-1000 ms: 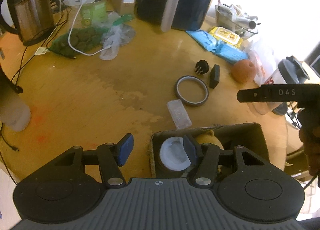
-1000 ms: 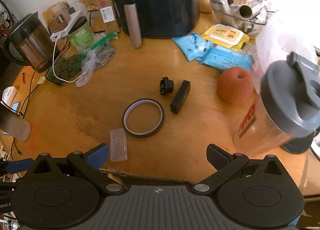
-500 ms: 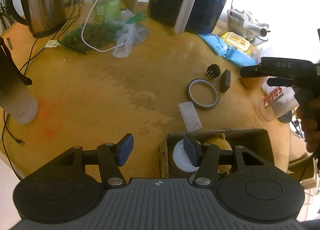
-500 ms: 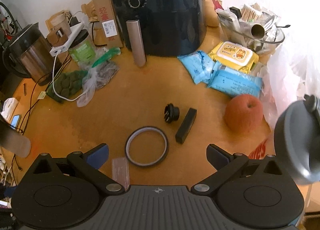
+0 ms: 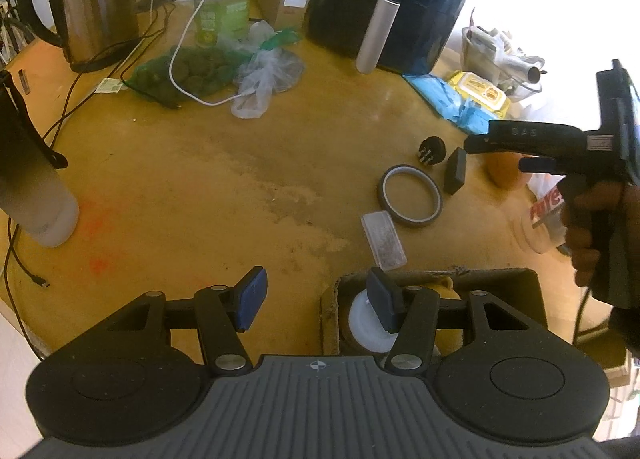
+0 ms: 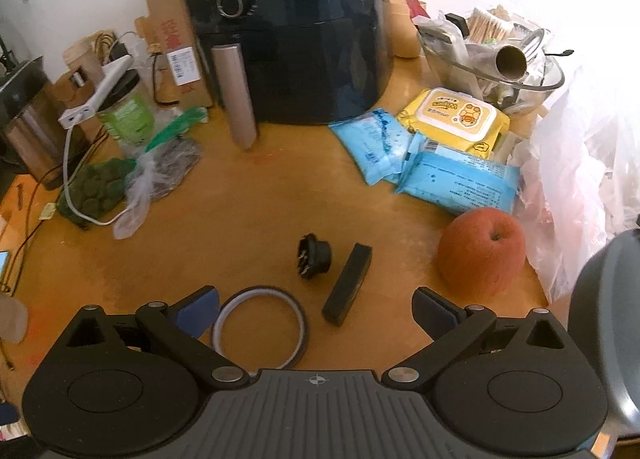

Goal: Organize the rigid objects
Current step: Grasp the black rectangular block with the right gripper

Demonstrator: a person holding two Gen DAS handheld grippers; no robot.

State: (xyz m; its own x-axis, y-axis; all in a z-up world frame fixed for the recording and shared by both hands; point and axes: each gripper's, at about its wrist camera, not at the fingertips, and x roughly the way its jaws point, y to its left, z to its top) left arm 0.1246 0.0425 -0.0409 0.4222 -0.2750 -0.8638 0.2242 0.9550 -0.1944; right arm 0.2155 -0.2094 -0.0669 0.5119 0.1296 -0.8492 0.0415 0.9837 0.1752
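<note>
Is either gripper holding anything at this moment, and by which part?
Nothing is held. The left gripper and right gripper both stand open and empty above the wooden table.

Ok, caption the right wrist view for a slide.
Right gripper, fingers open and empty, above a tape ring, black bar and plug adapter on a cluttered wooden table.
</note>
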